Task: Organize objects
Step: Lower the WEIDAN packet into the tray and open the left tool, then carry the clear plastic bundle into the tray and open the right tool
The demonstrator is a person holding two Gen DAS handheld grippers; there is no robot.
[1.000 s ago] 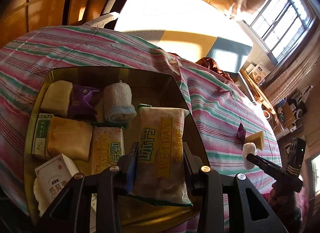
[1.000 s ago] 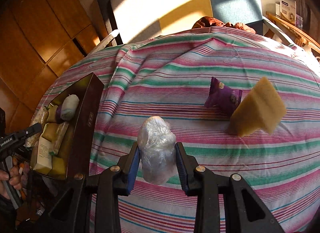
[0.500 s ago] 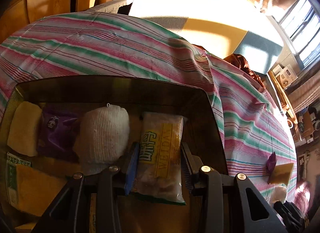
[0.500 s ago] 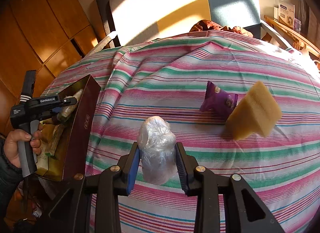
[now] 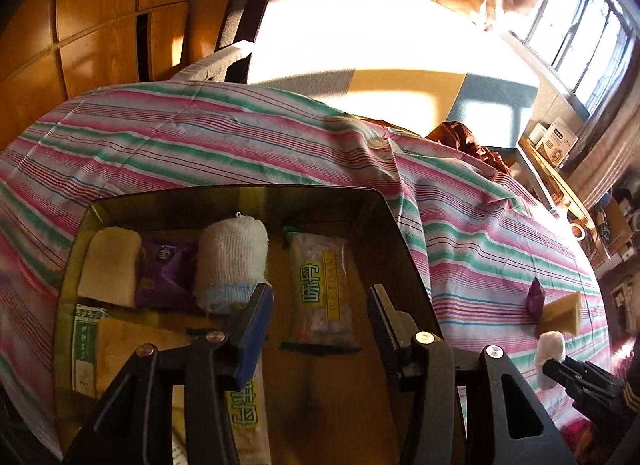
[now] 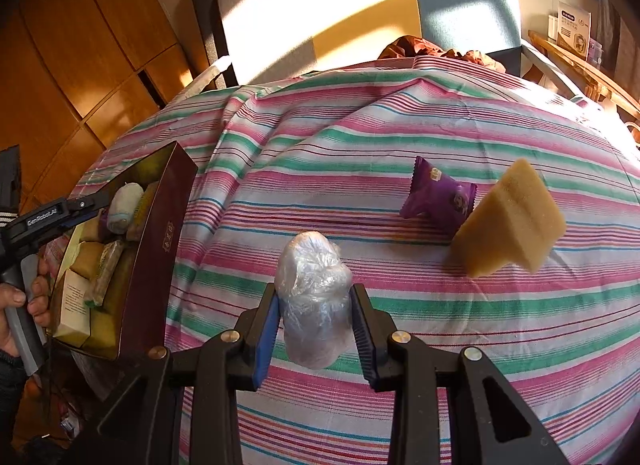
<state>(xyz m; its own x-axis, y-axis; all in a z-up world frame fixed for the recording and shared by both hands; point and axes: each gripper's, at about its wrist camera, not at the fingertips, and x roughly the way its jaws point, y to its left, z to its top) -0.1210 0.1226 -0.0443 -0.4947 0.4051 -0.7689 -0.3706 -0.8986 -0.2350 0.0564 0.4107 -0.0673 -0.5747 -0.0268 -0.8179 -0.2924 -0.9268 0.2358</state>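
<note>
A WEIDAN snack packet (image 5: 322,297) lies flat on the gold floor of the open box (image 5: 400,237). My left gripper (image 5: 318,291) hovers over it with its jaws opening, and the pads stand clear of the packet on both sides. My right gripper (image 6: 316,289) is shut on a plastic-wrapped white roll (image 6: 314,297), just above the striped cloth. On the cloth to the right lie a purple candy packet (image 6: 438,197) and a yellow sponge wedge (image 6: 508,221). The right wrist view shows the maroon box (image 6: 160,249) at the left.
The box also holds a gauze roll (image 5: 232,261), a purple packet (image 5: 164,269), yellow sponges (image 5: 108,265), a green-and-white carton (image 5: 84,341) and a second snack packet (image 5: 244,405). A person's hand (image 6: 24,305) holds the left gripper's handle. A chair and shelves stand behind the table.
The left gripper's jaws have spread and let go of the snack packet, which now lies in the box, and the gripper has drawn back. The right gripper and its roll have stayed put.
</note>
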